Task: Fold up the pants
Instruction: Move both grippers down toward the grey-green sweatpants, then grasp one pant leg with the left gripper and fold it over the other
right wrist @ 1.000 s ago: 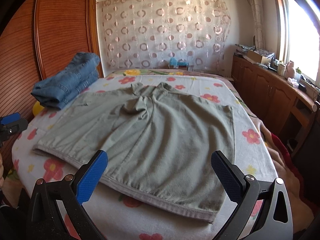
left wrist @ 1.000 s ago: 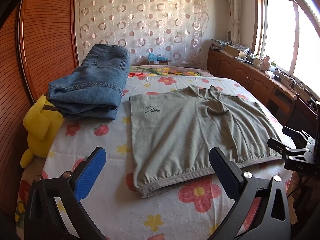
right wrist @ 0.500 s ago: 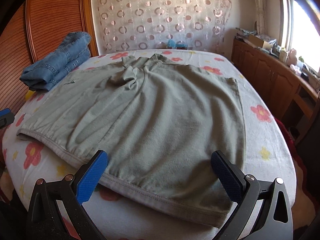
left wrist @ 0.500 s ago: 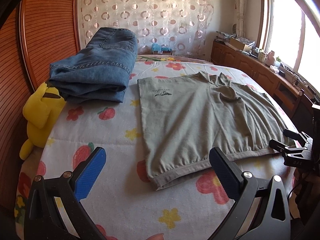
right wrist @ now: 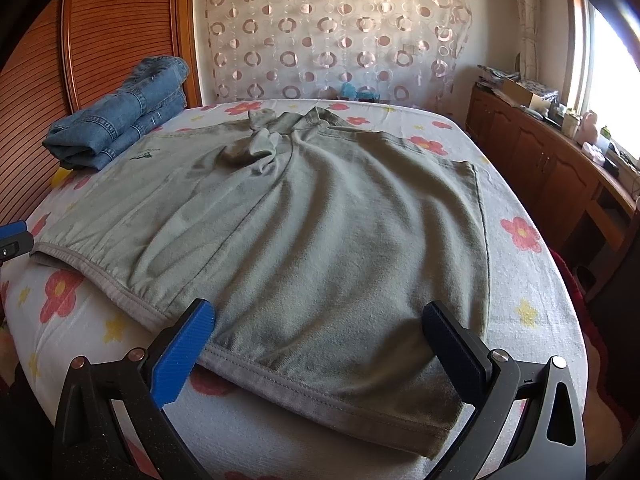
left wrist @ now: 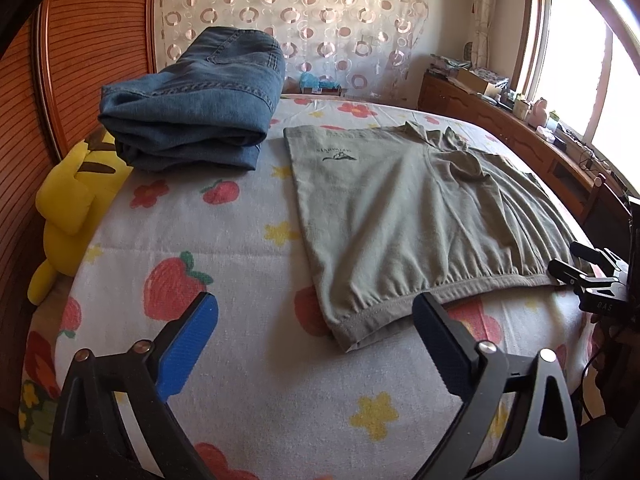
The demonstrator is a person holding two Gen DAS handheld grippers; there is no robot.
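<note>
Pants [right wrist: 320,248] lie flat; left tongs [left wrist: 316,332] closing, right tongs [right wrist: 318,334] wide, both empty.

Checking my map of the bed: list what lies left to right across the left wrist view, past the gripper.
yellow plush toy → folded jeans → grey-green pants → right gripper → wooden cabinets

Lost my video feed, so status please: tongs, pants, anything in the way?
Left tongs closing, nothing between; right tongs open, empty. Grey pants flat, unfolded. Folded jeans lie apart from them.
</note>
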